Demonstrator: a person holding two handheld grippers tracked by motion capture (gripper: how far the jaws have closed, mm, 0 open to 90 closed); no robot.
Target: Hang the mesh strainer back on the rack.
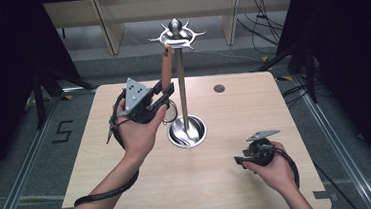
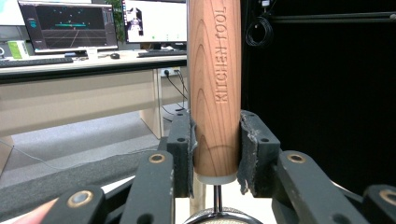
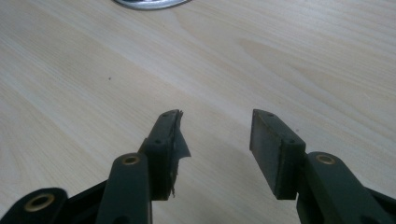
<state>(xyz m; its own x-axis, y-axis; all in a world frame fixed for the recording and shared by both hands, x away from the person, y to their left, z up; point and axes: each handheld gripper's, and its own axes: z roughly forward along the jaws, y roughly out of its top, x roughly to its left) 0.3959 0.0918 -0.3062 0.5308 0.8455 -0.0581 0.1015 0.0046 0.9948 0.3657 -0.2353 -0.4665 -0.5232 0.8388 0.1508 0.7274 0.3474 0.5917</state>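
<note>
- The left gripper (image 1: 165, 93) has its jaws partly closed, both pads pressed on the lower end of a wooden-handled kitchen tool (image 2: 215, 88). The tool stands upright, just left of the steel pole of the utensil stand (image 1: 181, 74), with its top up by the hooks of the crown.
- From above I cannot tell whether the handle's top is already on a hook or merely beside one. If the jaws let go while it is only beside, the tool likely drops onto the stand's round base (image 1: 188, 133) or the table (image 1: 131, 199).
- The grip sits low, near the handle's end cap, so most of the handle rises above the pads. A small wrist tilt would swing the top wide, and it could miss the hook or knock the crown.
- The pad linings look torn at the edges in the left gripper view. On smooth round wood that may let the handle slide or twist downward.
- The metal ring below the handle hangs near the pole; a sideways move could snag it there.
- The stand is tall on a narrow base. A push on the pole might rock or tip it.
- The right gripper (image 3: 215, 140) rests near the right side of the table, jaws open and empty, well apart from the stand, so nothing steadies it.
</note>
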